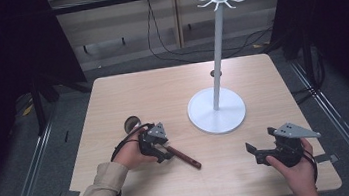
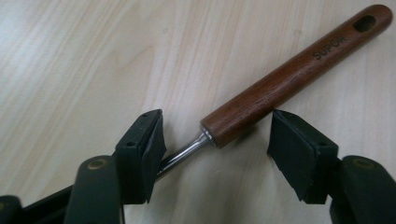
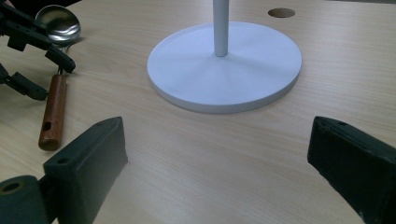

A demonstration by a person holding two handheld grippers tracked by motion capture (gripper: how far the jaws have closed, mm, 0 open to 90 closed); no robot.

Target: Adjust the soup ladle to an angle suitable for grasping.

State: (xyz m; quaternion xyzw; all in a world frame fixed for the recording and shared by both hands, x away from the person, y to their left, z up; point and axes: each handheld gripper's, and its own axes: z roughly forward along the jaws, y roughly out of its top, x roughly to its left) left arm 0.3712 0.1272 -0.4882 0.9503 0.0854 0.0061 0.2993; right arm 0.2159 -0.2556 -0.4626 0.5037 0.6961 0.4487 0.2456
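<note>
Pale wood-grain surface [image 1: 126, 94] stands on grey flooring, dark curtains at both sides. Left hand-held gripper [image 1: 163, 150] lies low near the front edge, jaws spread and straddling the ladle with steel bowl and dark-red wooden handle [image 1: 184, 158]; the pads [image 2: 148, 144] flank the handle-to-shank joint without pinching it. Right hand-held gripper [image 1: 253, 151] hovers at front right, jaws spread, holding nothing. White round-based stand with hooked top [image 1: 217, 110] sits mid-surface. Left gripper view shows "SUPOR" lettering and a hanging slot; right gripper view shows the bowl [image 3: 58, 24].
</note>
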